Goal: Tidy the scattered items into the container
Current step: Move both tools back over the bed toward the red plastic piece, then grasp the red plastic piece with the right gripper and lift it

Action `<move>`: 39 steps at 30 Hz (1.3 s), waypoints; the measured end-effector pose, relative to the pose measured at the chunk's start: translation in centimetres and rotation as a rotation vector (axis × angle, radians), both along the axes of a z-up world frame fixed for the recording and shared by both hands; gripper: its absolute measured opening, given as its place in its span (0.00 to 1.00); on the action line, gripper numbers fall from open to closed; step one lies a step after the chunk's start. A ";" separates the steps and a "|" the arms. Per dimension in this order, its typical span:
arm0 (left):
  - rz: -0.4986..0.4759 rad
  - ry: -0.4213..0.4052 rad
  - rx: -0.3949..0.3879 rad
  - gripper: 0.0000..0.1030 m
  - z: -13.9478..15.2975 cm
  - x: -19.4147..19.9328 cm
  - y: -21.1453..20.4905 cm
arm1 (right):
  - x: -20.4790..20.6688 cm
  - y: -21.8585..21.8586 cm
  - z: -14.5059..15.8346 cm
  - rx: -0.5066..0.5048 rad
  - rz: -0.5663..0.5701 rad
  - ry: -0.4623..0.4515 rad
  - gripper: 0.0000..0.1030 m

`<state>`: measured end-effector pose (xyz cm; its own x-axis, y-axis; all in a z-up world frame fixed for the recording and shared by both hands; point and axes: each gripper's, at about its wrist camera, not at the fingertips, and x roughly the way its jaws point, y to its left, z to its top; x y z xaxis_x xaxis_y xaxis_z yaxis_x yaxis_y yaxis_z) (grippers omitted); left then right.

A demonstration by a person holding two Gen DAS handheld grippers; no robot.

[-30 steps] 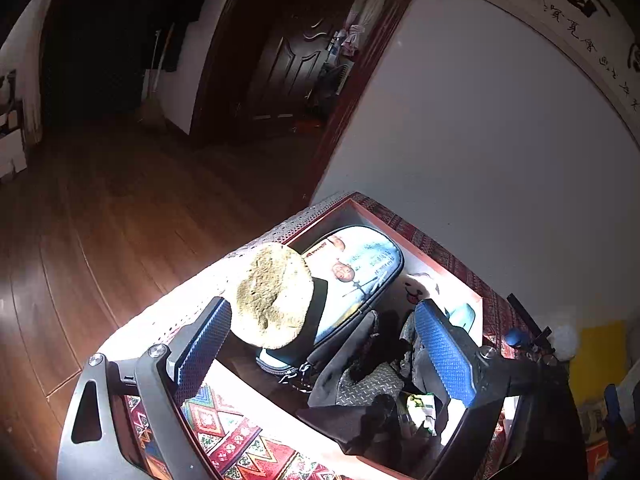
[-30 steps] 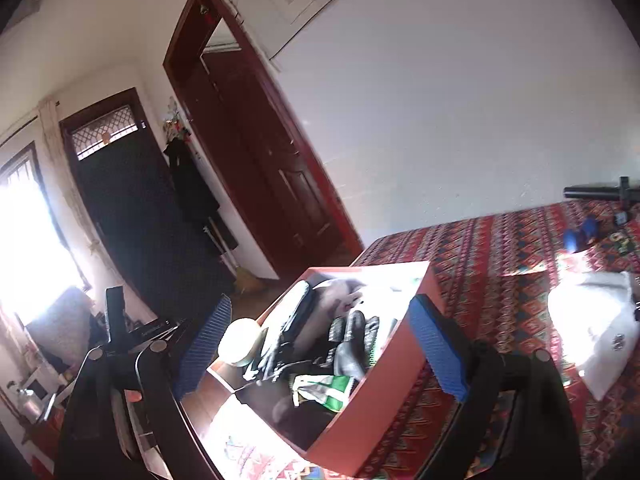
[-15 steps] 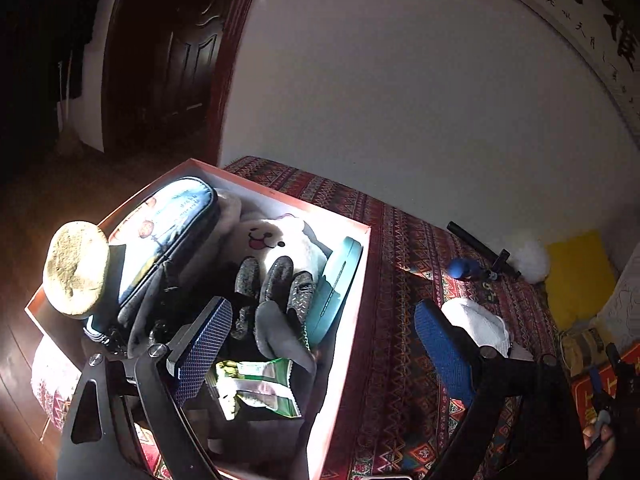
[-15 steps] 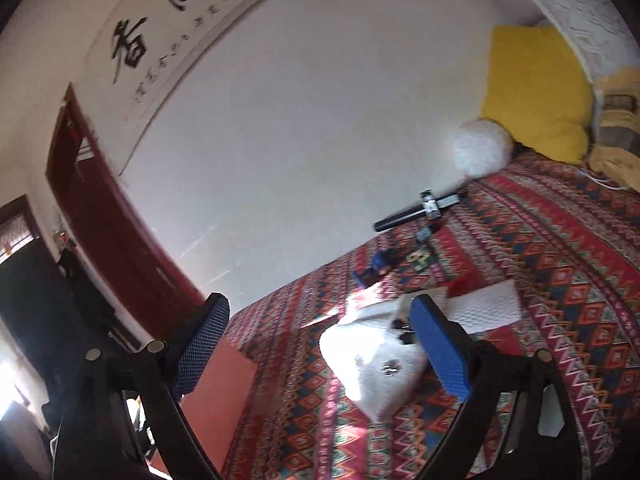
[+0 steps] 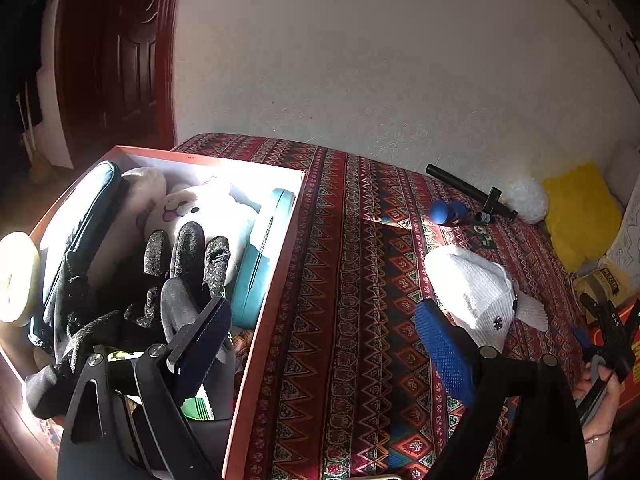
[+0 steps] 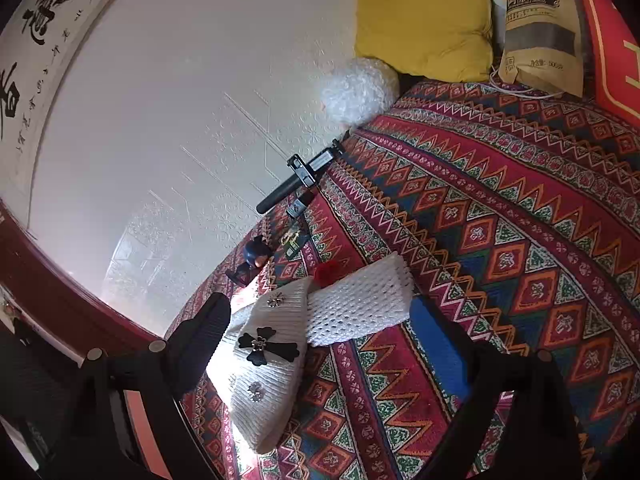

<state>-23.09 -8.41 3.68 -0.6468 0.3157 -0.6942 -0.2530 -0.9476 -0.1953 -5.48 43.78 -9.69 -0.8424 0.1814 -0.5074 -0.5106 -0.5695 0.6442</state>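
Observation:
The orange box stands on the patterned bedspread, holding a pencil case, a white plush, black gloves and a teal case. My left gripper hangs open over the box's right wall with nothing between its fingers. A white knit cap lies to the right of the box. In the right wrist view my right gripper is open just above that cap, which bears a black cross. A white foam net lies against the cap.
Near the wall lie a black rod, a blue figure, a small dark packet and a white fluffy ball. A yellow cushion and a paper bag sit beyond. A hand holds the other gripper at the right.
Both views have swung from the box toward the bedspread. The right gripper has come down close to the white cap. Both grippers stay open.

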 end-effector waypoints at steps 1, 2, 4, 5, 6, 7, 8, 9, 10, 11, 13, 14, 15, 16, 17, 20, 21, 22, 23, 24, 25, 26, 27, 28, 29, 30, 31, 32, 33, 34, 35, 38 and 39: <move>0.000 0.000 -0.004 0.91 -0.1 0.0 0.1 | -0.5 0.2 -0.1 0.004 0.008 -0.009 0.89; 0.000 -0.002 -0.004 0.91 -0.3 -0.1 0.2 | -0.9 0.5 -0.1 0.013 0.013 -0.014 0.89; -0.002 -0.009 -0.003 0.91 -0.5 -0.2 0.3 | -1.7 0.9 0.4 0.047 0.018 -0.025 0.89; -0.003 -0.011 -0.005 0.91 -0.6 -0.3 0.4 | -2.0 1.0 0.6 0.063 0.020 -0.030 0.89; -0.004 -0.013 -0.009 0.91 -0.7 -0.4 0.4 | -2.4 1.3 0.8 0.075 0.024 -0.031 0.89; -0.004 -0.015 -0.012 0.91 -0.9 -0.4 0.5 | -2.7 1.6 1.0 0.082 0.029 -0.030 0.88; -0.005 -0.018 -0.015 0.91 -1.0 -0.5 0.6 | -3.2 2.0 1.2 0.086 0.037 -0.031 0.87; -0.006 -0.020 -0.016 0.91 -1.0 -0.6 0.6 | -3.7 2.5 1.3 0.091 0.045 -0.037 0.85; -0.005 -0.020 -0.015 0.91 -1.0 -0.6 0.6 | -4.4 3.0 1.4 0.094 0.053 -0.045 0.83; -0.004 -0.021 -0.013 0.91 -1.1 -0.7 0.6 | -5.2 3.6 1.4 0.095 0.063 -0.057 0.82; -0.004 -0.023 -0.013 0.91 -1.2 -0.9 0.6 | -6.8 4.6 1.1 0.108 0.076 -0.104 0.78; -0.004 -0.024 -0.016 0.91 -1.3 -0.9 0.6 | -7.6 5.1 0.8 0.112 0.079 -0.135 0.77; -0.002 -0.026 -0.019 0.91 -1.4 -1.0 0.6 | -8.5 5.5 0.4 0.108 0.093 -0.166 0.76; 0.002 -0.029 -0.021 0.91 -1.5 -1.2 0.6 | -9.6 5.8 -0.2 0.091 0.125 -0.194 0.72; 0.006 -0.033 -0.021 0.91 -1.6 -1.4 0.6 | -10.8 5.8 -0.9 0.066 0.176 -0.215 0.70; 0.015 -0.046 -0.016 0.91 -1.9 -1.8 0.6 | -14.1 5.2 -3.0 0.009 0.280 -0.282 0.60; 0.015 -0.048 -0.015 0.91 -2.0 -1.8 0.7 | -15.0 5.1 -3.7 -0.016 0.284 -0.305 0.60; 0.014 -0.048 -0.017 0.91 -2.0 -1.8 0.8 | -15.7 5.1 -4.6 -0.046 0.289 -0.321 0.60; 0.012 -0.047 -0.020 0.91 -2.0 -1.7 0.8 | -16.4 5.2 -5.5 -0.074 0.293 -0.335 0.60; 0.009 -0.045 -0.024 0.91 -2.0 -1.7 1.0 | -17.0 5.2 -6.3 -0.095 0.293 -0.355 0.60; 0.005 -0.044 -0.027 0.91 -2.0 -1.6 1.1 | -17.5 5.1 -6.9 -0.100 0.288 -0.372 0.60; 0.002 -0.042 -0.031 0.91 -2.0 -1.6 1.1 | -17.9 4.9 -7.0 -0.078 0.282 -0.388 0.59; 0.002 -0.041 -0.033 0.91 -2.1 -1.6 1.2 | -18.2 4.6 -6.8 -0.040 0.273 -0.409 0.42; 0.003 -0.041 -0.034 0.91 -2.1 -1.7 1.2 | -18.3 4.5 -6.7 -0.016 0.272 -0.424 0.33; 0.003 -0.043 -0.032 0.91 -2.1 -1.7 1.2 | -18.1 4.6 -6.7 -0.020 0.272 -0.422 0.33; 0.002 -0.045 -0.028 0.91 -2.1 -1.8 1.1 | -17.7 4.7 -6.7 -0.034 0.270 -0.410 0.32; 0.001 -0.046 -0.026 0.91 -2.1 -1.8 1.1 | -17.2 4.9 -6.5 -0.053 0.264 -0.387 0.31; -0.001 -0.045 -0.024 0.91 -2.0 -1.7 1.1 | -16.4 5.3 -6.2 -0.078 0.252 -0.346 0.31; -0.005 -0.043 -0.023 0.91 -1.9 -1.6 1.2 | -15.4 5.8 -5.6 -0.110 0.235 -0.279 0.30; -0.013 -0.038 -0.024 0.91 -1.9 -1.5 1.3 | -14.0 6.3 -4.8 -0.143 0.216 -0.198 0.30; -0.023 -0.031 -0.025 0.91 -1.7 -1.3 1.5 | -12.3 6.6 -3.9 -0.175 0.196 -0.116 0.30; -0.080 0.018 -0.042 0.91 -1.0 -0.3 2.9 | -6.4 6.2 -1.0 -0.263 0.177 0.146 0.30; -0.112 0.041 -0.050 0.91 -0.6 0.0 3.9 | -4.4 5.6 -0.2 -0.286 0.183 0.225 0.30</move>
